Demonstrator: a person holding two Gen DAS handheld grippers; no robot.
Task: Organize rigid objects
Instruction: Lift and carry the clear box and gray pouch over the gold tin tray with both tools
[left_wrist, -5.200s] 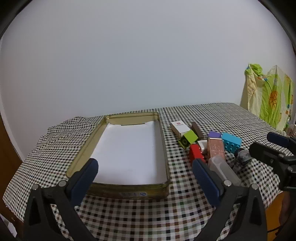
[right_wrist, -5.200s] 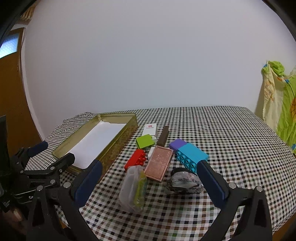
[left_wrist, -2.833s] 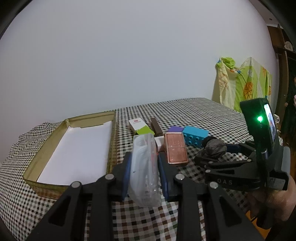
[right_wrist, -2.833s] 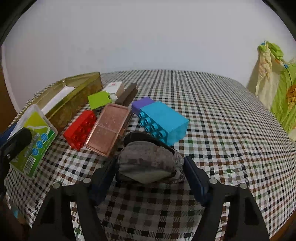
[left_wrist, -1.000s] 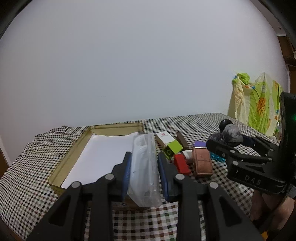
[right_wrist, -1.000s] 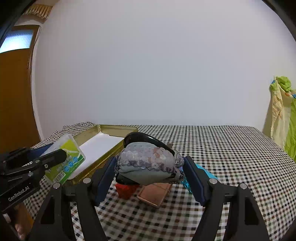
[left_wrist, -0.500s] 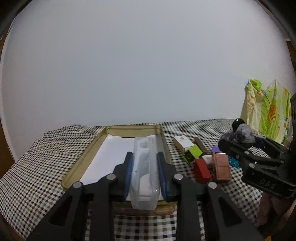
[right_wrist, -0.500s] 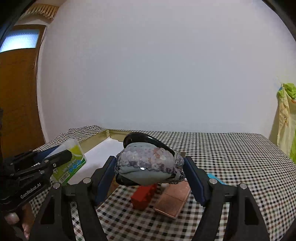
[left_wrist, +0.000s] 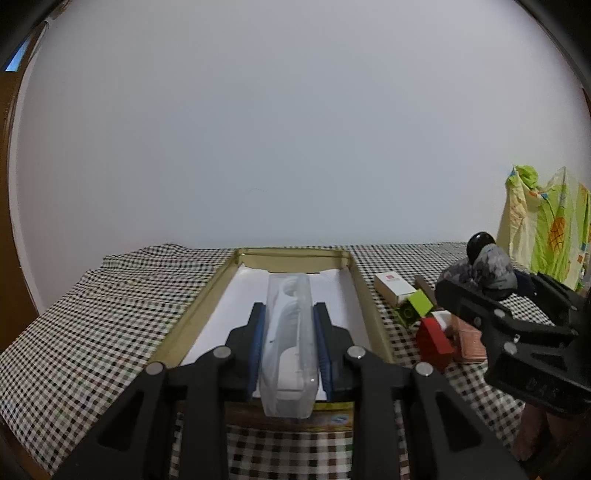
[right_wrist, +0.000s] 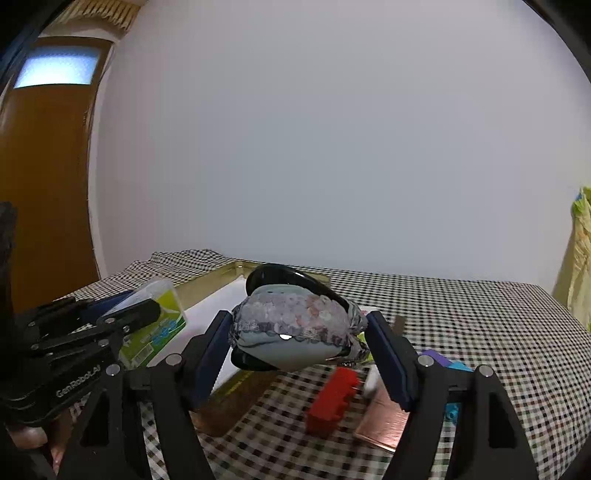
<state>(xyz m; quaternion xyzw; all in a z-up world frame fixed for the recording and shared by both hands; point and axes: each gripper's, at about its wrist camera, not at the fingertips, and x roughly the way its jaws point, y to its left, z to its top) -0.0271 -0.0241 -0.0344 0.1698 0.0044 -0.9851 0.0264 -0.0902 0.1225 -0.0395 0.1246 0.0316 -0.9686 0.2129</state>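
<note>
My left gripper (left_wrist: 289, 325) is shut on a clear plastic box (left_wrist: 290, 343) with a green label and holds it above the near end of the gold tin tray (left_wrist: 184, 325), which is lined with white paper. The box also shows in the right wrist view (right_wrist: 155, 325). My right gripper (right_wrist: 299, 334) is shut on a grey patterned tape roll (right_wrist: 295, 325) and holds it in the air to the right of the tray (right_wrist: 210, 280). The roll shows in the left wrist view (left_wrist: 487, 267).
On the checkered cloth right of the tray lie a red brick (left_wrist: 434, 341), a copper case (left_wrist: 471, 341), a green brick (left_wrist: 413, 306), a white carton (left_wrist: 391, 286), and a blue brick (right_wrist: 452, 373). A brown door (right_wrist: 44, 184) stands left. A patterned cloth (left_wrist: 543, 236) hangs right.
My left gripper has carried the plastic box left and over the near end of the tray. My right gripper has moved left toward the tray with the tape roll.
</note>
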